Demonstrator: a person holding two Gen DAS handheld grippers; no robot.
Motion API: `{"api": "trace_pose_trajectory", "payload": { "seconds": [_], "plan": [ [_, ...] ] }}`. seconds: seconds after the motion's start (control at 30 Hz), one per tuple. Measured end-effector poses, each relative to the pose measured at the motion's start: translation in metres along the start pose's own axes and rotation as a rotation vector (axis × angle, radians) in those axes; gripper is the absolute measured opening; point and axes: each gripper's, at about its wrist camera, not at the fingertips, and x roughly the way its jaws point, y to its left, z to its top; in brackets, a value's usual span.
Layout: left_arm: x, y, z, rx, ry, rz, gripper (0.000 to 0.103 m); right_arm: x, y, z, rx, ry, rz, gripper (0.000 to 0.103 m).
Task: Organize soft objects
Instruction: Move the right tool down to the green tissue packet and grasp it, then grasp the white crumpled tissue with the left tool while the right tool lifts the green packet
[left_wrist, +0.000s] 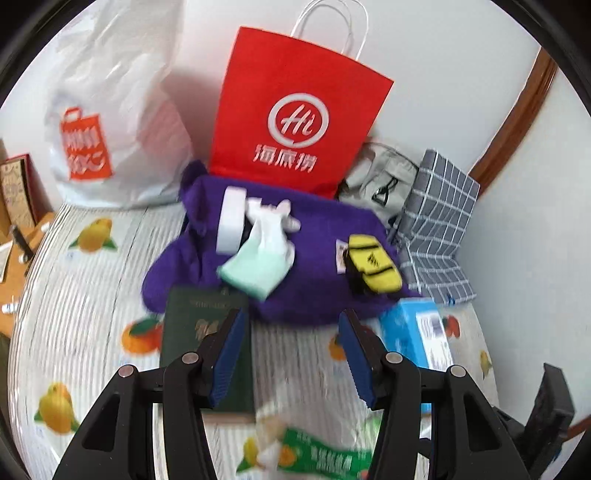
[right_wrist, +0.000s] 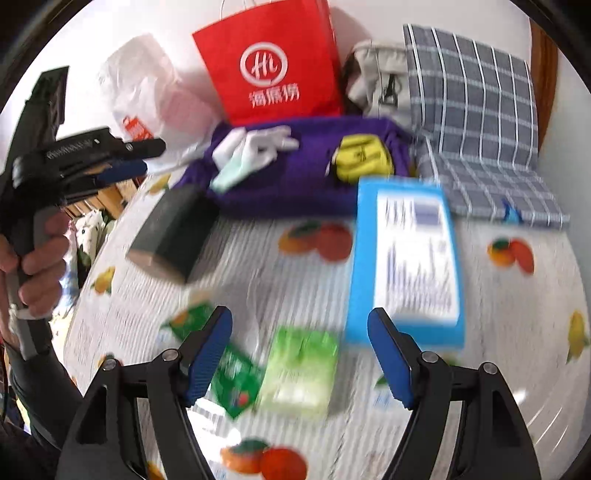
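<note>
A purple cloth (left_wrist: 314, 266) lies at the back of the table, also in the right wrist view (right_wrist: 306, 173). On it rest a mint and white sock bundle (left_wrist: 258, 258) and a yellow sock (left_wrist: 373, 262). A grey checked cloth (left_wrist: 436, 229) lies folded at the right. My left gripper (left_wrist: 291, 325) is open and empty, hovering above the table in front of the purple cloth. My right gripper (right_wrist: 299, 325) is open and empty above a light green packet (right_wrist: 299, 369). The left gripper also shows in the right wrist view (right_wrist: 122, 158).
A red paper bag (left_wrist: 295, 107), a white plastic bag (left_wrist: 110, 122) and a grey bag (left_wrist: 380, 173) stand against the wall. A dark green book (left_wrist: 207, 343), a blue box (right_wrist: 406, 258) and green snack packets (right_wrist: 232, 380) lie on the fruit-print tablecloth (left_wrist: 92, 295).
</note>
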Motion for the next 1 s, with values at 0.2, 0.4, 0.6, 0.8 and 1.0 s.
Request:
{"api": "trace_pose_trajectory", "payload": {
  "seconds": [0.2, 0.4, 0.6, 0.8, 1.0],
  "plan": [
    [-0.014, 0.019, -0.040, -0.038, 0.010, 0.012, 0.051, 0.016, 0.017, -0.041, -0.065, 0.021, -0.122, 0.077],
    [-0.019, 0.035, -0.080, -0.069, 0.046, 0.030, 0.051, 0.034, 0.015, -0.056, -0.032, 0.020, -0.113, 0.077],
    [-0.020, 0.035, -0.109, -0.063, 0.078, 0.042, 0.051, 0.052, 0.009, -0.060, 0.002, 0.004, -0.130, 0.067],
    [-0.008, 0.018, -0.134, -0.026, 0.127, 0.048, 0.051, 0.044, 0.004, -0.065, -0.006, -0.043, -0.130, 0.051],
    [0.008, -0.010, -0.157, 0.039, 0.164, 0.033, 0.051, 0.030, -0.004, -0.077, 0.004, -0.056, -0.099, 0.051]
  ]
}}
